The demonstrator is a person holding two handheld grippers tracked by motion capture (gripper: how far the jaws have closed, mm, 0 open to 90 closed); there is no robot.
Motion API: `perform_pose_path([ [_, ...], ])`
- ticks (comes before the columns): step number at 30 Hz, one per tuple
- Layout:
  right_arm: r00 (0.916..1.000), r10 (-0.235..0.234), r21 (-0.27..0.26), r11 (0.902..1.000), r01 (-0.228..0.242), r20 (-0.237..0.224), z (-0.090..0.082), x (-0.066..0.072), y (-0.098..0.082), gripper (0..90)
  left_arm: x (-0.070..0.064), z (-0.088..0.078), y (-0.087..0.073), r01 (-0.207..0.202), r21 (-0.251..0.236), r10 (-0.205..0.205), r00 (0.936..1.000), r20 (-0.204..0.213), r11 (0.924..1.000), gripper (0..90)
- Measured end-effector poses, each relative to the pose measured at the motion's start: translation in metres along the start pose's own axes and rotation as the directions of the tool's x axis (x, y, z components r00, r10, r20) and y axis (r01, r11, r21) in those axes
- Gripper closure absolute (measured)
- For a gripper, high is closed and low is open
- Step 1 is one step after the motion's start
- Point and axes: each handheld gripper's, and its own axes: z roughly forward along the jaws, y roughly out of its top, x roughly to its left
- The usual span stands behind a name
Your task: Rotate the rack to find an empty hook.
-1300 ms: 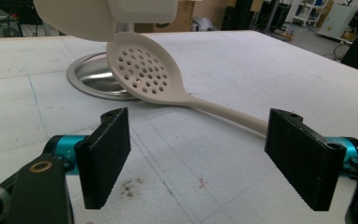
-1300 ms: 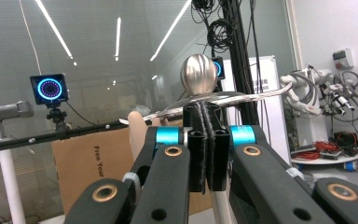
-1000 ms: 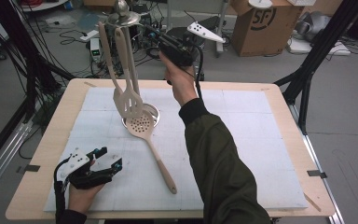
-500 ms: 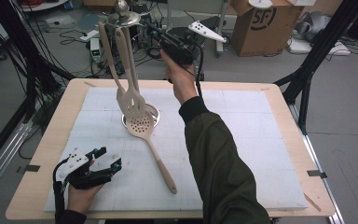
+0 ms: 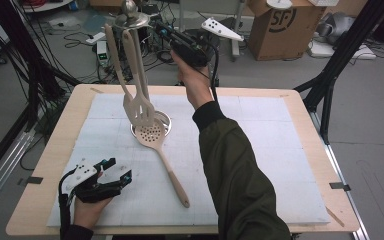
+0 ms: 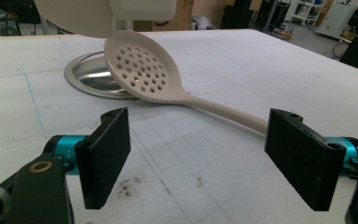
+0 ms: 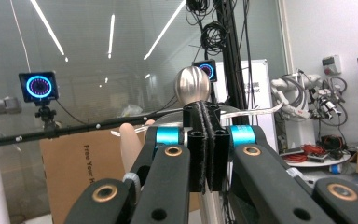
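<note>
Resting on the white gridded mat of the wooden table point(image 5: 50, 150), the left claw point(image 5: 111, 172) stood released, its two black pads wide apart with nothing between them. Ahead of it lay the beige perforated plastic spoon point(image 5: 161, 157), its holed bowl point(image 6: 143, 71) propped on the round steel base point(image 5: 164, 120) of the utensil stand and its long handle running from there toward the person's side of the table, slanting to the right. In the left gripper view that handle crossed in front of the claw and passed behind the right-hand pad, so the spoon's long axis lay across the claw's line rather than along it. The right claw point(image 7: 205, 140) was clenched on nothing, held high beside the stand's polished steel knob point(image 7: 192, 86), just behind the hanging beige slotted turner point(image 5: 139, 107). By my judgement the left hand was much nearer the spoon's handle, and a short reach forward and rightward would set the pads astride it.
</note>
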Motion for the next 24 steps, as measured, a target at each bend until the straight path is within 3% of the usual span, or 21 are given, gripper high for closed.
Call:
perform_pose_path([
  [10,0.9991,-0.04,0.035,0.9985,0.041,-0.011,0.0,0.004,0.0,89.3,0.0,0.0,0.0,-0.002,0.003,0.002,1.0,-0.001,1.0,22.9],
  [16,0.9998,-0.017,0.026,0.9995,0.017,-0.008,-0.004,0.002,-0.002,89.3,-0.001,0.0,0.0,-0.003,0.002,0.003,1.0,0.002,1.0,22.9],
  [24,0.9999,-0.016,0.06,0.9981,0.016,0.002,-0.011,0.006,-0.013,86.2,-0.002,-0.001,0.001,-0.012,0.004,0.012,0.9999,0.005,0.9999,22.9],
])
